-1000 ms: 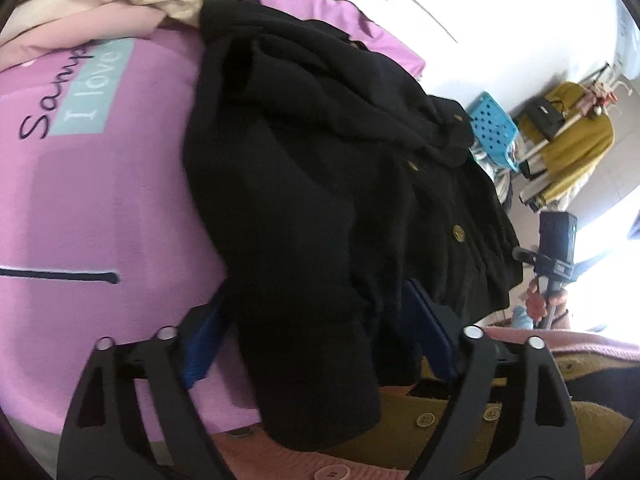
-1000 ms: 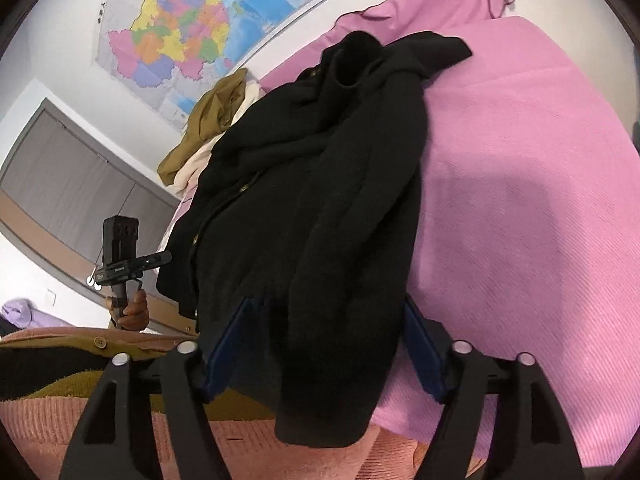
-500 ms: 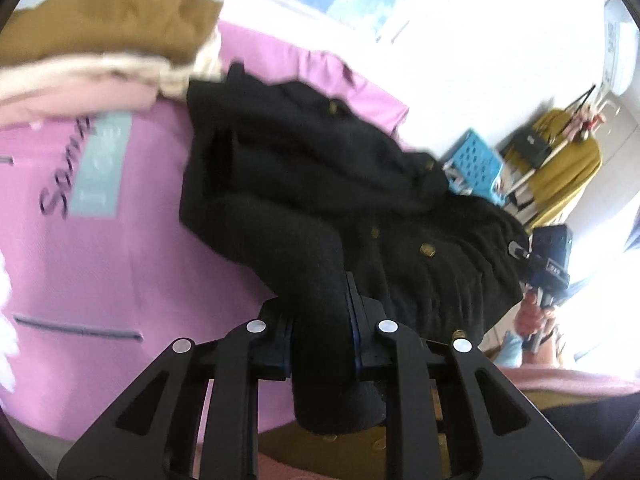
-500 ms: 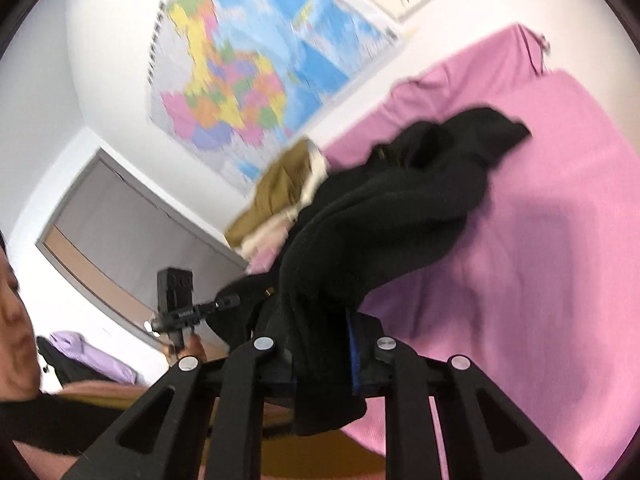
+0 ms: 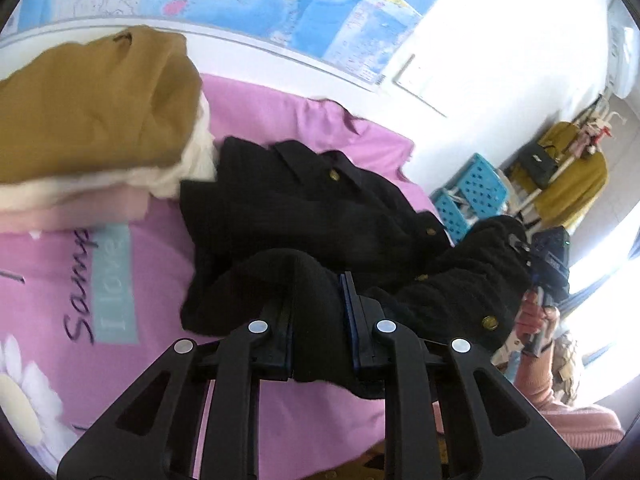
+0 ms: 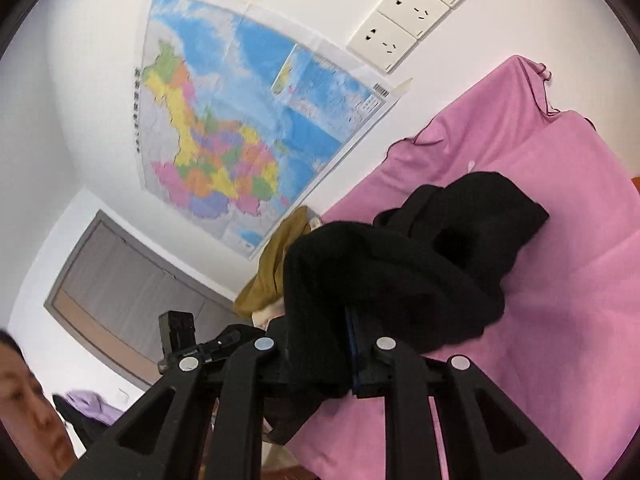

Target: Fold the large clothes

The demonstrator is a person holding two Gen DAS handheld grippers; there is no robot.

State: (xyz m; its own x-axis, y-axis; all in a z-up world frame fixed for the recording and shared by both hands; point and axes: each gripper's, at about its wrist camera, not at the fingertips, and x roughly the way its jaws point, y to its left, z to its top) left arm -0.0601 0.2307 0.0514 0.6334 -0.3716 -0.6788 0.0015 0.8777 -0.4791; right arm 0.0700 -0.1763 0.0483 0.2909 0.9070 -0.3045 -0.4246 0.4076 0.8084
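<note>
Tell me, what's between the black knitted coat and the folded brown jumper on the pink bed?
Nothing but a cream folded garment under the brown jumper; the black knitted coat touches it, seen in the left wrist view.

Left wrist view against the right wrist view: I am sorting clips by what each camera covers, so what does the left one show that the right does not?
Only the left wrist view shows the left gripper shut on the black coat, the coat's gold buttons, the printed lettering on the pink bedspread, a blue crate and a clothes rack.

Only the right wrist view shows the right gripper shut on the coat, the wall sockets, a grey door and a person's face.

Both show the coat, bedspread, wall map and the folded mustard garment.
</note>
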